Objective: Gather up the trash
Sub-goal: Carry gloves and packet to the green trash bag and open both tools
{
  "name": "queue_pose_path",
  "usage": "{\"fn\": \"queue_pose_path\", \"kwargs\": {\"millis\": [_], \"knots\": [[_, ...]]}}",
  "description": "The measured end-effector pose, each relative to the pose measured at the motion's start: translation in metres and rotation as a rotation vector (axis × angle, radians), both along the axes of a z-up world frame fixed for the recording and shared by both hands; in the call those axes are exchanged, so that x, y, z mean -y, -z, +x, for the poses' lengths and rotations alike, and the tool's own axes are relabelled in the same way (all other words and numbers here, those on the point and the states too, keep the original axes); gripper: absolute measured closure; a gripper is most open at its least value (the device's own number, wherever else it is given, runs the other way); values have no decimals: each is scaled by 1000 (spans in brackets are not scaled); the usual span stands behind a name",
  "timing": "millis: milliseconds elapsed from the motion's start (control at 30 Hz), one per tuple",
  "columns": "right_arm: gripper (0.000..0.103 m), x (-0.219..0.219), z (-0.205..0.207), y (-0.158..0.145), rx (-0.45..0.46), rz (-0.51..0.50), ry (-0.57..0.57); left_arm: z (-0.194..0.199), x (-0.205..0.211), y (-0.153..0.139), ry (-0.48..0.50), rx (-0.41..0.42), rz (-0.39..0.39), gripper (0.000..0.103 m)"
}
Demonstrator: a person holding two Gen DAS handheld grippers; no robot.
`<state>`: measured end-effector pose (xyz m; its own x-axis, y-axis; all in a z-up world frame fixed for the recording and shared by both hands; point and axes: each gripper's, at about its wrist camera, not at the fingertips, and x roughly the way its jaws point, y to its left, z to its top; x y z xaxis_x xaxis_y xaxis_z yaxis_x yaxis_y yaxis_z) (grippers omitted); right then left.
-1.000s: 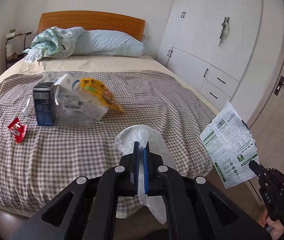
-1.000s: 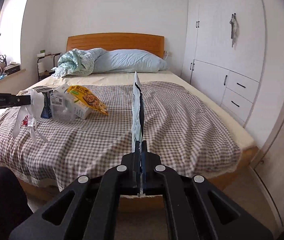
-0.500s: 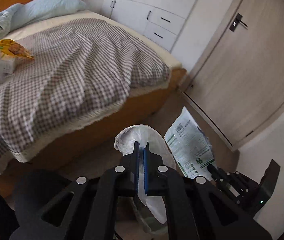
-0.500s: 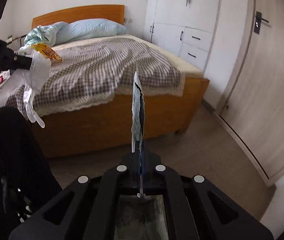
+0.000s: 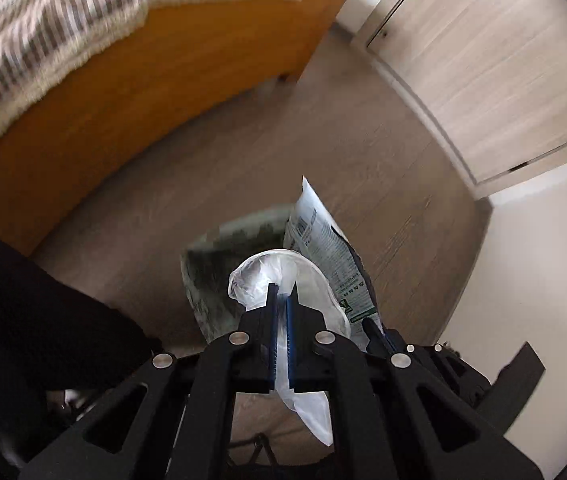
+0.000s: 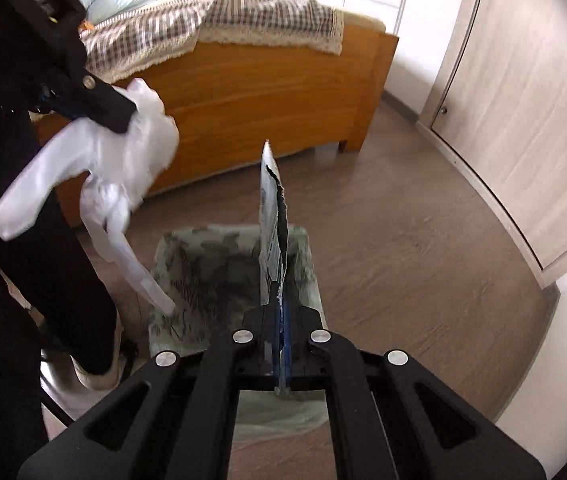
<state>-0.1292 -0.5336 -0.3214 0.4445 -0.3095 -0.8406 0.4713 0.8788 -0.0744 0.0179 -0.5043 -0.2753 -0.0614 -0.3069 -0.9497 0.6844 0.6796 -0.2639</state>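
My left gripper (image 5: pixel 282 294) is shut on a crumpled white plastic bag (image 5: pixel 283 272) that hangs above the lined trash bin (image 5: pixel 211 276) on the floor. In the right wrist view the same left gripper (image 6: pixel 123 114) and its white plastic bag (image 6: pixel 123 168) sit at the upper left, over the bin's left rim. My right gripper (image 6: pixel 279 292) is shut on a torn white printed wrapper (image 6: pixel 271 220), held edge-on above the bin (image 6: pixel 203 272). That wrapper (image 5: pixel 323 240) and the right gripper (image 5: pixel 375 330) show just right of the bag in the left wrist view.
A wooden bed frame (image 6: pixel 263 92) with a checked blanket (image 6: pixel 211 16) stands behind the bin. A pale wooden door (image 6: pixel 523 100) and white wall are to the right. A person's dark-clothed leg (image 6: pixel 23 260) stands left of the bin. Brown floor (image 6: pixel 403 240) surrounds it.
Both grippers swung away from the bed and tilted down toward the floor. The lined bin has come into view beneath them. Bag and wrapper stay clamped.
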Motion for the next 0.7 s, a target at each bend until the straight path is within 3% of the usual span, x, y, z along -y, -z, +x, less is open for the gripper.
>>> {"fn": "queue_pose_path", "kwargs": {"millis": [167, 333, 433, 500, 567, 600, 633, 667, 700], "knots": [[102, 5, -2, 47, -37, 45, -35, -12, 11, 72, -51, -99, 175, 102], [100, 19, -6, 80, -86, 92, -31, -16, 15, 122, -62, -106, 278, 100], [87, 27, -10, 85, -125, 129, 23, -19, 17, 150, -59, -126, 338, 99], [70, 28, -14, 84, -116, 133, 49, -22, 20, 169, -14, -169, 370, 99], [59, 28, -19, 81, -112, 139, 76, -26, 17, 184, -4, -233, 416, 85], [59, 29, -21, 80, -113, 144, 85, -30, 17, 187, 0, -263, 420, 77], [59, 30, -23, 77, -115, 145, 97, -32, 16, 188, 6, -267, 419, 56], [59, 31, -25, 74, -113, 143, 108, -35, 16, 185, 19, -253, 420, 43], [59, 30, -27, 72, -111, 141, 120, -38, 16, 183, 39, -234, 418, 41]]}}
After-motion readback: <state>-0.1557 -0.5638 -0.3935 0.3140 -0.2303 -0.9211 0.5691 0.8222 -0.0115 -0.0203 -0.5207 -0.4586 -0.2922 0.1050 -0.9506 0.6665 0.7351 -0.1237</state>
